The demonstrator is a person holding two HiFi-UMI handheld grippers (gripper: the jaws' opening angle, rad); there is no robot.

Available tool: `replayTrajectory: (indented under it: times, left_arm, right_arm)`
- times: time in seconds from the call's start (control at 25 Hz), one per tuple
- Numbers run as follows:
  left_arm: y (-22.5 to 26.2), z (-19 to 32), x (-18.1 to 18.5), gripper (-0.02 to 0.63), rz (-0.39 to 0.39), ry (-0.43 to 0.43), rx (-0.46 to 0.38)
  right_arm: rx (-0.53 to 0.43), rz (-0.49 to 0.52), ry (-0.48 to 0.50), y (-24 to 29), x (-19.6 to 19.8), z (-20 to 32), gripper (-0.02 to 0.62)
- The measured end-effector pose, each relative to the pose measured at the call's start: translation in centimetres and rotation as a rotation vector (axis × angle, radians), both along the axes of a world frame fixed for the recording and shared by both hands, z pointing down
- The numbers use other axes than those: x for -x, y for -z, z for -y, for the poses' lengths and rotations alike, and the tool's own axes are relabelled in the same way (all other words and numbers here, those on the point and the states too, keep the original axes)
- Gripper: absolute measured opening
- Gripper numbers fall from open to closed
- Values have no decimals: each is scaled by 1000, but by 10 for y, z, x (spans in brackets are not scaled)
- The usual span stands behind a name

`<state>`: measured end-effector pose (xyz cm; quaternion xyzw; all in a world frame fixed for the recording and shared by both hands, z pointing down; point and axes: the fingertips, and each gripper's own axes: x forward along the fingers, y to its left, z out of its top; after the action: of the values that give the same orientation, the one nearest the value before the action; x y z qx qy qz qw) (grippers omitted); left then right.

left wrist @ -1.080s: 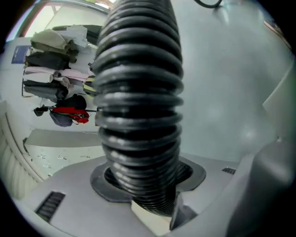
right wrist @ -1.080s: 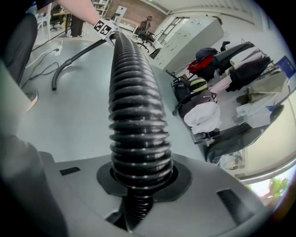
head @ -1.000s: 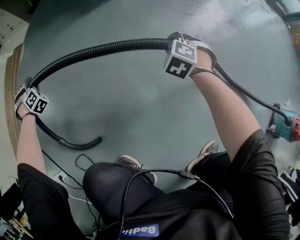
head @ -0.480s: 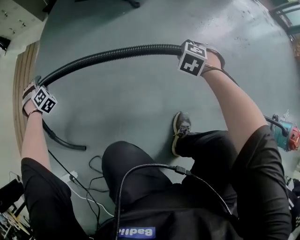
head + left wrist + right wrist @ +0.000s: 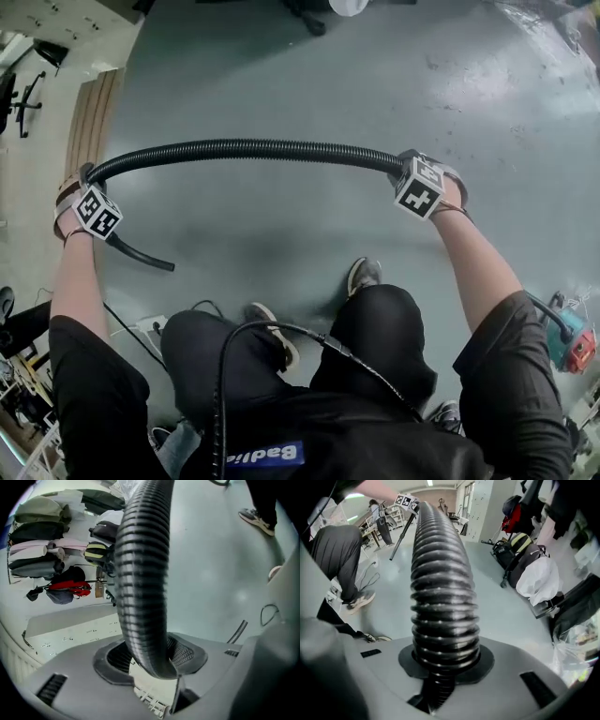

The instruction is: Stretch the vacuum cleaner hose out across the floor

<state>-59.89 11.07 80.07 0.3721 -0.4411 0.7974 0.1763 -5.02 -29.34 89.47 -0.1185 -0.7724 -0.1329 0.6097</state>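
Between the two sets of jaws, the hose [image 5: 244, 148] arches above the floor [image 5: 309, 75]. Left gripper [image 5: 87, 176] and right gripper [image 5: 401, 162] are each clamped on it, its free end dangling below the left jaws. Stretching looks midway; next, probably draw the grippers further apart and lower it flat.

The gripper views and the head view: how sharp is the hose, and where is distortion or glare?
Left gripper view: the hose is a little soft near the lens, corners black and rounded. Right gripper view: its ribs are crisp, the room behind bends. Head view: strong fisheye curve, pale glare on the floor at upper right.
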Motion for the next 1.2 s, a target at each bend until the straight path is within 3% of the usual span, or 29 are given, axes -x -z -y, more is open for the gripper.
replayTrajectory:
  times: [0.08, 0.2, 0.48, 0.6, 0.68, 0.76, 0.84, 0.92, 1.04, 1.12, 1.2]
  left_arm:
    - [2, 3, 25, 215, 38, -16, 23]
    - [-35, 1, 63, 216, 53, -74, 77]
    - [-133, -62, 104, 216, -53, -182, 173]
    - [-168, -80, 123, 218, -100, -236, 203]
    - [-185, -87, 143, 224, -107, -232, 203]
    - [-195, -106, 179, 227, -60, -155, 243]
    - [-199, -134, 221, 224, -7, -8, 265]
    - [-205, -149, 243, 212, -28, 119, 209]
    - [-233, -134, 218, 212, -170, 195, 32]
    - [-263, -126, 177, 212, -277, 228, -78]
    - [-298, -143, 138, 215, -345, 336, -137]
  right_arm:
    - [27, -5, 24, -19, 12, 0, 77]
    - [37, -54, 83, -70, 37, -7, 77]
    - [78, -210, 140, -155, 72, -58, 77]
    - [28, -269, 112, -169, 81, -63, 77]
    - [6, -294, 41, -175, 81, -62, 77]
    - [-2, -330, -55, -181, 72, -54, 77]
    - [1, -359, -157, -185, 57, -43, 77]
    - [10, -364, -213, -186, 52, -38, 77]
    - [16, -369, -227, -197, 66, -43, 76]
    - [-6, -400, -251, -203, 71, -43, 77]
    - [-43, -450, -303, -206, 64, -40, 77]
